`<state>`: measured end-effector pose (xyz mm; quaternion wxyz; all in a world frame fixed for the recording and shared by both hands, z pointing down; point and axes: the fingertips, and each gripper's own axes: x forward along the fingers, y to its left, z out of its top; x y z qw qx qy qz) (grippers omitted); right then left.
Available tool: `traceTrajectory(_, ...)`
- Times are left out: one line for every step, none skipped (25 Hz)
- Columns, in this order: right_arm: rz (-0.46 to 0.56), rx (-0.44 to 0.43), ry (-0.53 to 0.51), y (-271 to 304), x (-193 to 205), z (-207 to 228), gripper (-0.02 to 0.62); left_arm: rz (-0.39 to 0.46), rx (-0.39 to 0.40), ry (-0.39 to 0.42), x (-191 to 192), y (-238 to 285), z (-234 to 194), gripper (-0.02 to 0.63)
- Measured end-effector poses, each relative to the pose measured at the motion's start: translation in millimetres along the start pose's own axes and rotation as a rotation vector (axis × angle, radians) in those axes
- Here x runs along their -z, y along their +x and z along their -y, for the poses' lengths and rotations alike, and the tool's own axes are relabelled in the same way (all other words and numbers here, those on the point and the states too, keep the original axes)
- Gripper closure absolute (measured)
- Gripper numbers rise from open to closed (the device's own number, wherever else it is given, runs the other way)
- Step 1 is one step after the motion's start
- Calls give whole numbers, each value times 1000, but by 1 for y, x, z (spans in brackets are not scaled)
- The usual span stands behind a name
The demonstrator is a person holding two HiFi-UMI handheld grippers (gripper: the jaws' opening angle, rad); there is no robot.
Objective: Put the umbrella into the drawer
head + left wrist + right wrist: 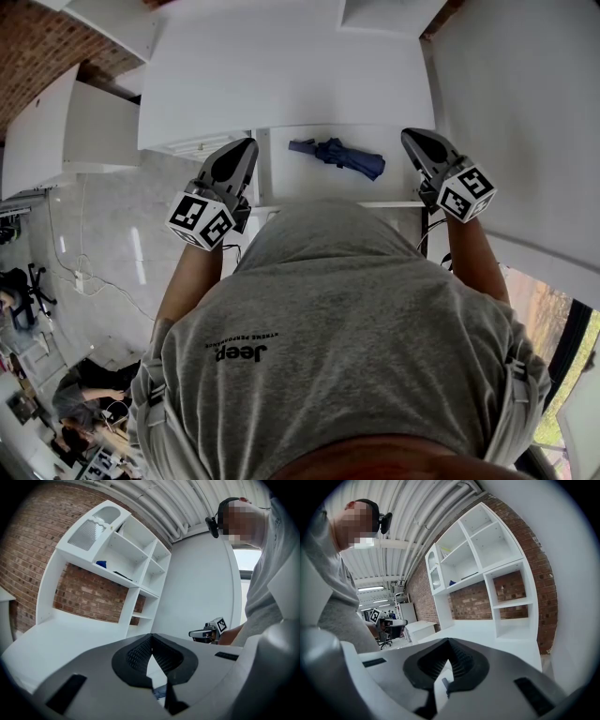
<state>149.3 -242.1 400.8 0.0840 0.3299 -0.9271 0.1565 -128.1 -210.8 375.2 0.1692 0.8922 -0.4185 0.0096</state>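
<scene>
A folded dark blue umbrella [339, 156] lies inside the open white drawer [319, 202], under the desk's front edge. My left gripper [246, 146] hangs at the drawer's left side, shut and empty, apart from the umbrella. On the other side of the drawer my right gripper [413, 138] is also shut with nothing in it. In the left gripper view the left gripper [151, 636] has its jaws meeting at the tips, and a sliver of the blue umbrella [160, 693] shows below them. The right gripper [449, 640] looks the same in the right gripper view.
The white desk top [281, 75] spreads behind the drawer, with a white shelf unit [117, 550] against a brick wall [89, 597]. A white wall [525, 112] stands close on the right. Grey floor with cables [103, 272] lies to the left.
</scene>
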Motion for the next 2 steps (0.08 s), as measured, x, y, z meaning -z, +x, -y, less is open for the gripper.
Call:
traceTrajectory(-2,1,0,0,1,0,581,-1,0,0,1,0,0,592)
traceTrajectory(-3,1,1,-1,2,0,581,-2,0,0,1,0,1,592)
